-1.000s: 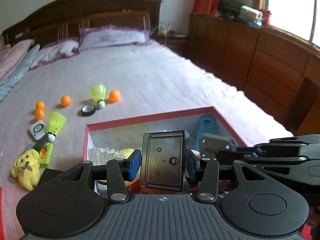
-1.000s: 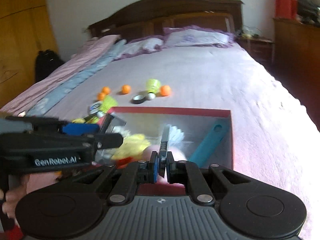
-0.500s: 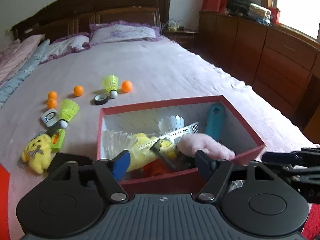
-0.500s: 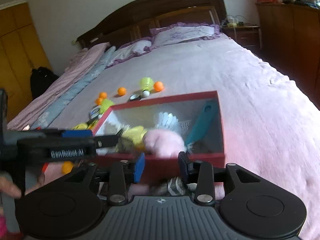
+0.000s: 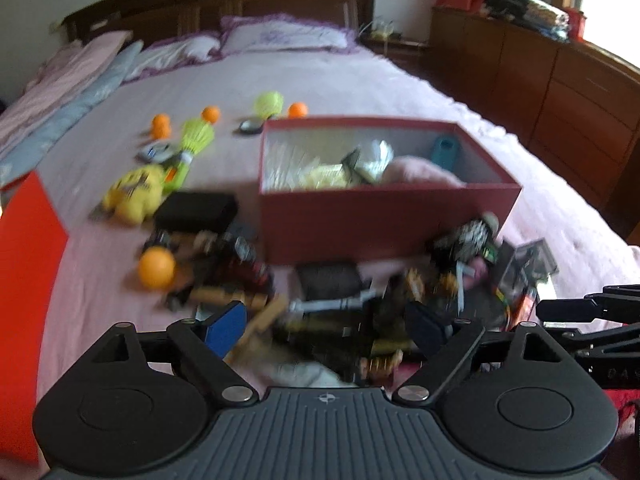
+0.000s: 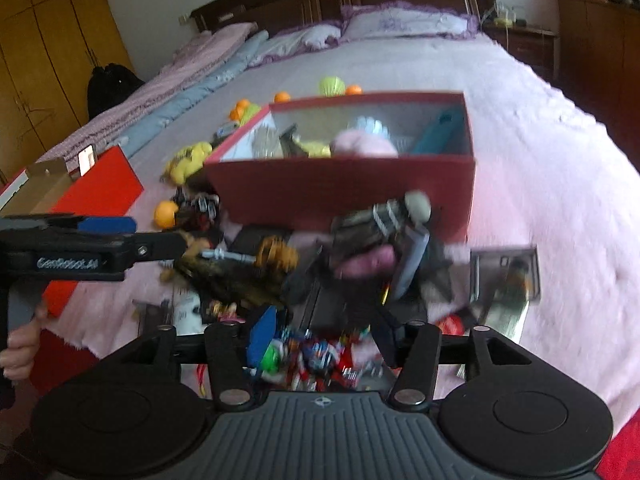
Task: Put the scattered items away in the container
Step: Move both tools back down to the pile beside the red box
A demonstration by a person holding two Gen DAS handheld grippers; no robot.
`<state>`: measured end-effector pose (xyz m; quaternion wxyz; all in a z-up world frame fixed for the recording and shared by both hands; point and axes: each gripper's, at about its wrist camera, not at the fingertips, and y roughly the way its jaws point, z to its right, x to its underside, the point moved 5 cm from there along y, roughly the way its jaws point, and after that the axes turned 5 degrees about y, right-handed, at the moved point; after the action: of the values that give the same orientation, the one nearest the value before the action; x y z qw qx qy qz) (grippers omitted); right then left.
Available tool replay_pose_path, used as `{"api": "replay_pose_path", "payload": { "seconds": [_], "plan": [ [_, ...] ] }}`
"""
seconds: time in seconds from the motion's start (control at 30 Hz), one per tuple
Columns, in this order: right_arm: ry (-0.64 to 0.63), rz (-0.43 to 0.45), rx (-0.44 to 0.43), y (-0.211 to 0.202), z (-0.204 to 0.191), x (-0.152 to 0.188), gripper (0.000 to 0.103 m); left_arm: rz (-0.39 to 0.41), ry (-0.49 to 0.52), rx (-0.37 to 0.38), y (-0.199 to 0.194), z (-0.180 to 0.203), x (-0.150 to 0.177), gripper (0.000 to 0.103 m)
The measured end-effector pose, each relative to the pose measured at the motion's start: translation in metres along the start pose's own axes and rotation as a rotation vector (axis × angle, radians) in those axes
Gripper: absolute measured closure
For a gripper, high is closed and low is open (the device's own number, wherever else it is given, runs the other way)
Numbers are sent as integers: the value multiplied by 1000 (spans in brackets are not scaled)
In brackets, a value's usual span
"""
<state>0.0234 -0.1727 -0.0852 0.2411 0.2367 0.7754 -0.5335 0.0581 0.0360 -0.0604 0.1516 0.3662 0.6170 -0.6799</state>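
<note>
Sitting on the pink bed cover point(image 5: 360, 80), the red box point(image 5: 384, 216) is already partly filled: a pink soft thing point(image 5: 420, 170), a teal tool point(image 5: 444, 152), white shuttlecocks and some yellow things can be seen inside it. Much is still left outside. Right in front of the box, a blurry heap of dark toys point(image 5: 352, 312) is spread out, with an orange ball point(image 5: 157, 267) beside it. To the left, a yellow plush toy point(image 5: 134, 196) and a black case point(image 5: 196, 212) are seen. Farther back, yellow-green shuttlecocks point(image 5: 198, 136) and more orange balls are scattered.

Both grippers are held over the near heap. The left gripper point(image 5: 324, 324) has just been opened wide, and nothing is pinched in it. The right gripper point(image 6: 324, 334) has just been opened too, about halfway, and nothing is held between its pads. The job is judged to be less than half done.
</note>
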Motion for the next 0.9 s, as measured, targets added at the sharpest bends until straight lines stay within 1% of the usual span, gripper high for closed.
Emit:
{"api": "replay_pose_path", "payload": {
  "seconds": [0.1, 0.17, 0.27, 0.43, 0.5, 0.57, 0.6, 0.67, 0.73, 0.77, 0.83, 0.9],
  "plan": [
    [14, -15, 25, 2, 5, 8, 46, -26, -13, -19, -6, -1, 15, 14],
    [29, -31, 41, 4, 9, 15, 44, -37, -11, -32, -10, -1, 25, 12],
    [49, -60, 61, 5, 16, 27, 43, -61, -5, -57, -13, -3, 41, 11],
    [41, -121, 91, 16, 18, 50, 42, -108, -46, -61, -11, -12, 64, 11],
    [19, -124, 101, 20, 16, 57, 39, -115, -66, -62, -9, -16, 69, 11],
    [-10, -123, 103, 22, 11, 61, 31, -115, -82, -55, -6, -18, 71, 11],
    [-18, -124, 100, 22, 9, 62, 28, -116, -89, -50, -5, -19, 71, 11],
    [-8, -126, 90, 23, 9, 64, 21, -120, -99, -40, -1, -18, 72, 11],
    [8, -130, 73, 24, 10, 65, 17, -124, -100, -27, 4, -17, 73, 11],
    [15, -135, 64, 26, 11, 66, 11, -128, -99, -22, 6, -16, 73, 11],
    [22, -144, 47, 28, 12, 67, 1, -139, -95, -20, 11, -13, 76, 11],
    [3, -145, 39, 30, 10, 69, 0, -152, -94, -21, 17, -12, 80, 11]
  ]
}}
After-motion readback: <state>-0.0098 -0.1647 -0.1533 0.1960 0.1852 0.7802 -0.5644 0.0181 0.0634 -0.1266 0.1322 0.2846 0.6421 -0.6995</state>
